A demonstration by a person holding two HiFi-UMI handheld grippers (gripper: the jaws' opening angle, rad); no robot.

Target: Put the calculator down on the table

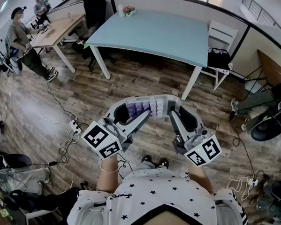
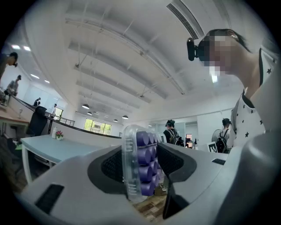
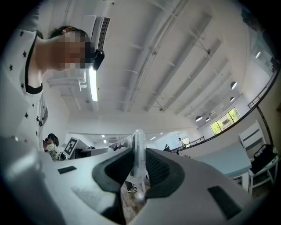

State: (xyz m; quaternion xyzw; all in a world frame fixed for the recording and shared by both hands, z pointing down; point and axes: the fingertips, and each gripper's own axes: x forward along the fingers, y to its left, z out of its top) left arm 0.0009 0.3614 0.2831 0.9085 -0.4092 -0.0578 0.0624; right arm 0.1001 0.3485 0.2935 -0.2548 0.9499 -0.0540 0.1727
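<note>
1. Head view: the calculator point(image 1: 147, 106), a clear case with purple keys, hangs in the air in front of the person's chest, above the wooden floor point(image 1: 83, 98) and resting on nothing
2. Its long axis runs from side to side, across the line of travel, with one end in each hand's grip
3. The left tongs point(image 1: 141, 115) are closed on the left end; the left gripper view shows the case standing upright between the pads, keys turned towards one pad, and the jaws held fairly wide by its thickness
4. The right tongs point(image 1: 171, 115) are closed on the right end; the right gripper view shows only a thin clear edge pinched between the pads, so those jaws stand narrower
5. The tabletop point(image 1: 150, 34) lies straight ahead of the calculator and well apart from it, with bare floor between; its near edge runs roughly along the calculator's long axis
6. Neither hand is nearer, so I judge both must carry it forward together, keep it level, and lower it flat past that near edge before either grip lets go
</note>
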